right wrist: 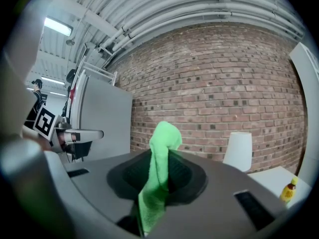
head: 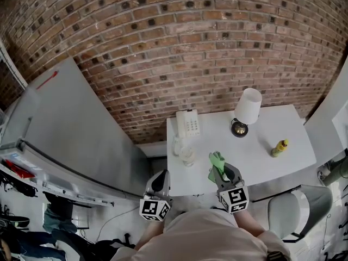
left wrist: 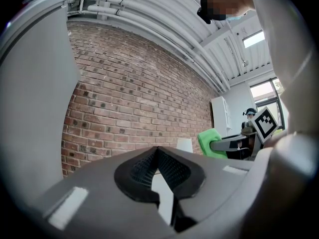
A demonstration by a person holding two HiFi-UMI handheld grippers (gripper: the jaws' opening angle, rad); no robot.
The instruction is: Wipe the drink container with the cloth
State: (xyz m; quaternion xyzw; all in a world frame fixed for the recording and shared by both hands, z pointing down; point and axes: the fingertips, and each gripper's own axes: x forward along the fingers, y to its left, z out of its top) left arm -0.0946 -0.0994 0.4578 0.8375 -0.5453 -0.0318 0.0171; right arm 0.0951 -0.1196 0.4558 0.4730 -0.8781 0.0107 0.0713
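You hold two grippers, the left gripper (head: pixel 161 177) and the right gripper (head: pixel 222 171). One bright green cloth (head: pixel 216 160) is pinched between the right jaws. Beyond the jaws, one white surface (head: pixel 255 157) carries one clear drink container (head: pixel 187 156), one white push-button telephone (head: pixel 187 123), one white-shaded lamp (head: pixel 248 107) and one small yellow bottle (head: pixel 279 148).

The cloth (head: pixel 216 161) was bright green. The surface (head: pixel 261 162) beneath the cloth was white, and the wall (head: pixel 190 48) beyond the cloth was red-brown brick.
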